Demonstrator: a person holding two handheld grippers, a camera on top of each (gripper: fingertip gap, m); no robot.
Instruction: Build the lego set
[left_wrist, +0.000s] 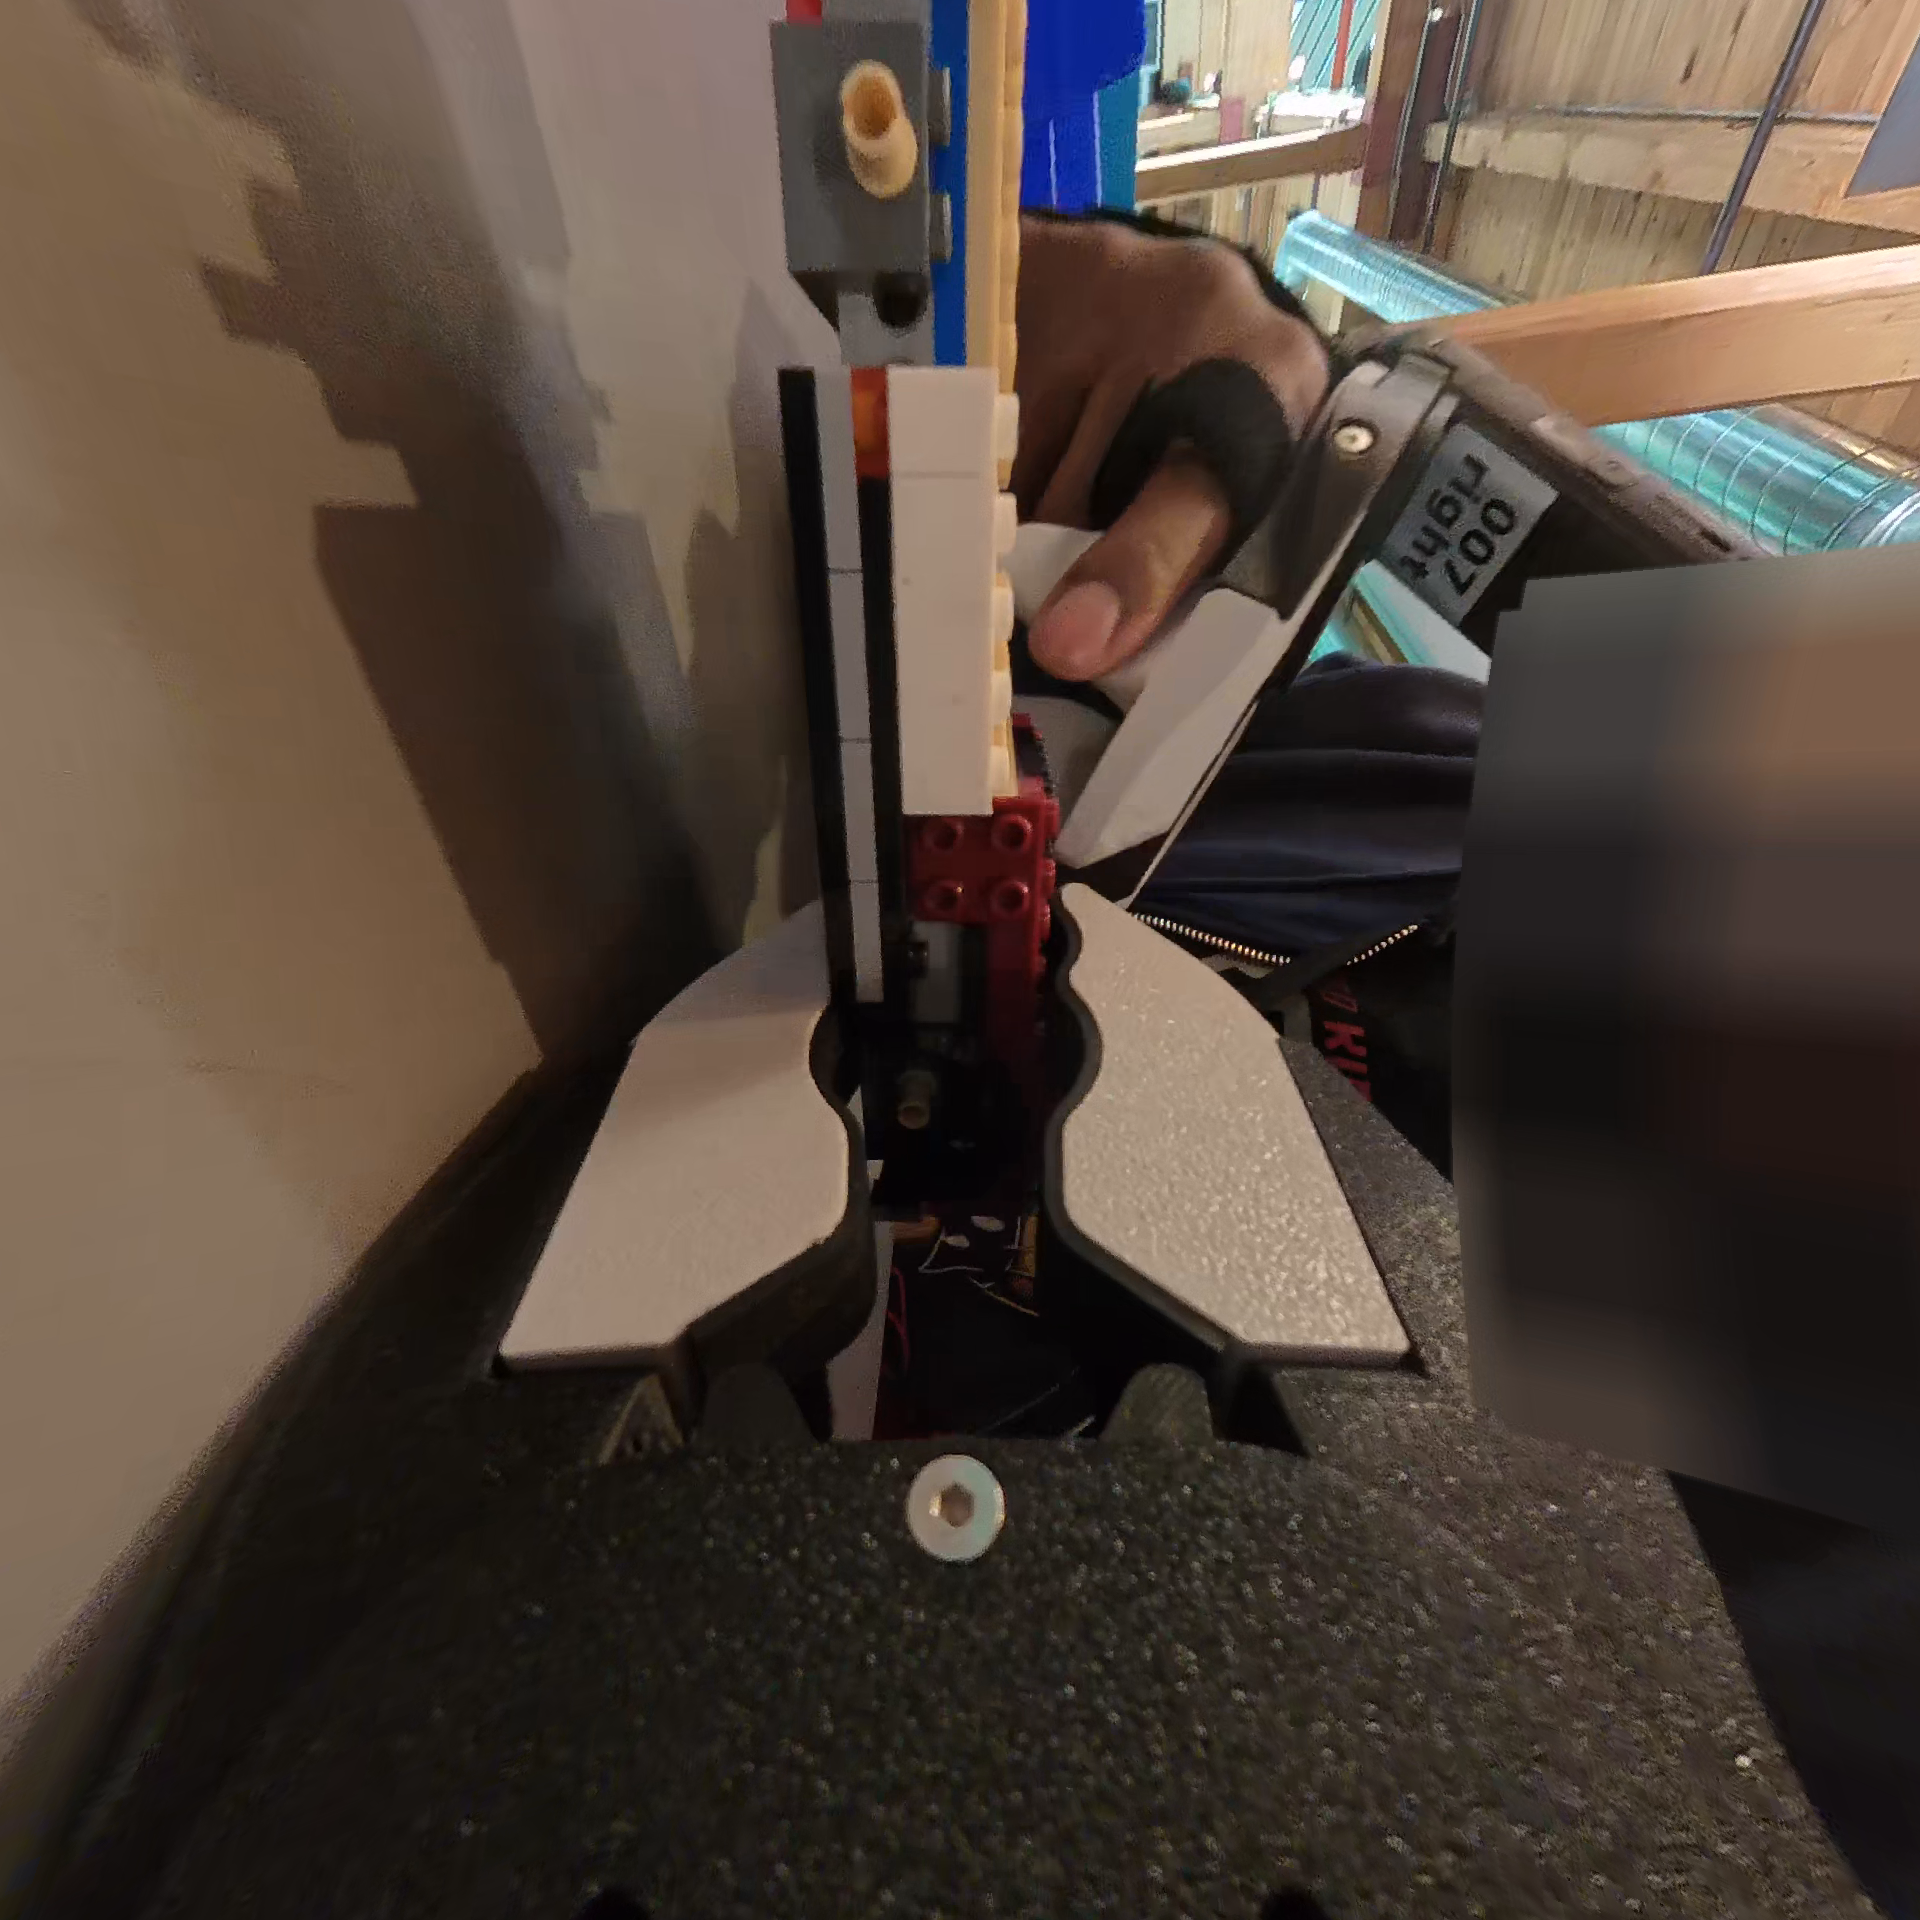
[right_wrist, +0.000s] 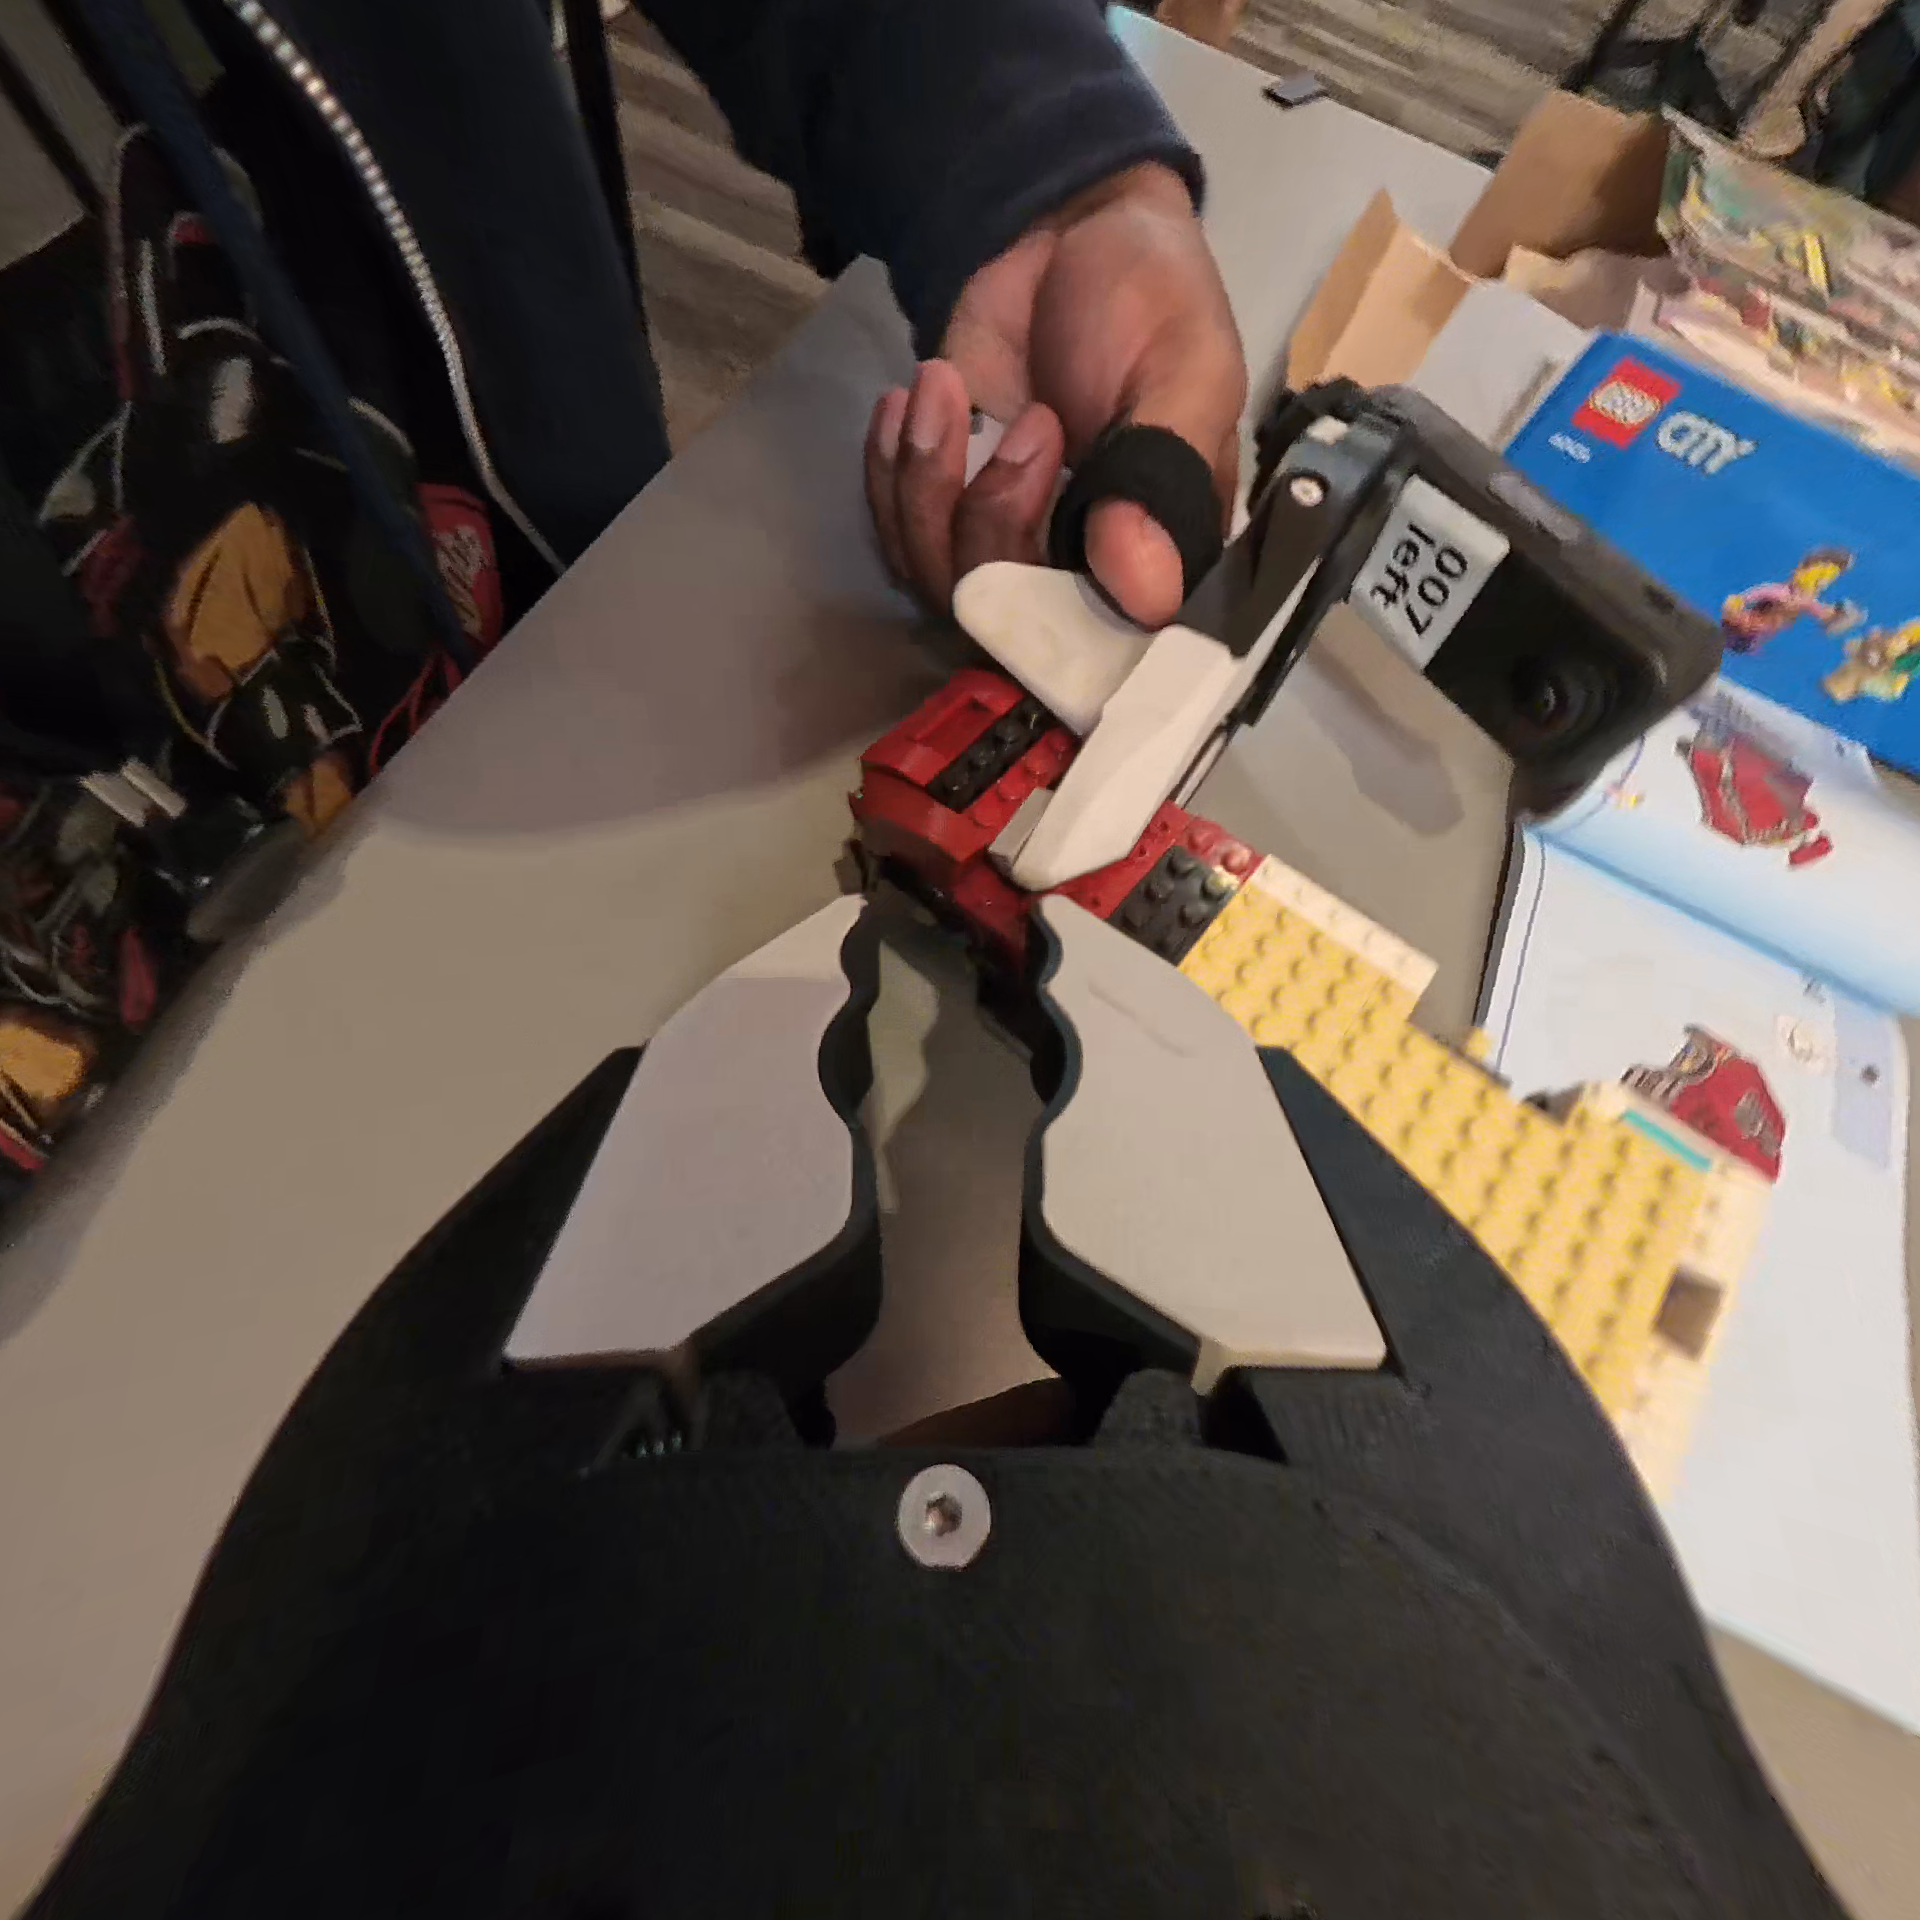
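Observation:
My left gripper (left_wrist: 951, 914) is shut on a brick model (left_wrist: 945, 582): a dark red vehicle part with white and black bricks, fixed to a tan studded plate (left_wrist: 1003, 156). The right wrist view shows the left gripper (right_wrist: 1060, 800) clamped across the red part (right_wrist: 935, 800), with the tan plate (right_wrist: 1351, 1029) running off to the right above the table (right_wrist: 520, 935). My right gripper (right_wrist: 948, 909) is open, with its tips right at the red end of the model and its pads apart. One of its fingers (left_wrist: 1153, 727) shows beside the model in the left wrist view.
A blue toy box (right_wrist: 1714, 499) and an open instruction booklet (right_wrist: 1714, 935) lie at the right of the table. Brown paper bags (right_wrist: 1382, 281) stand behind them. The person's hand (right_wrist: 1091, 343) and dark jacket (right_wrist: 416, 260) are close behind the model. Both grippers' tips are close together, under 4 cm apart.

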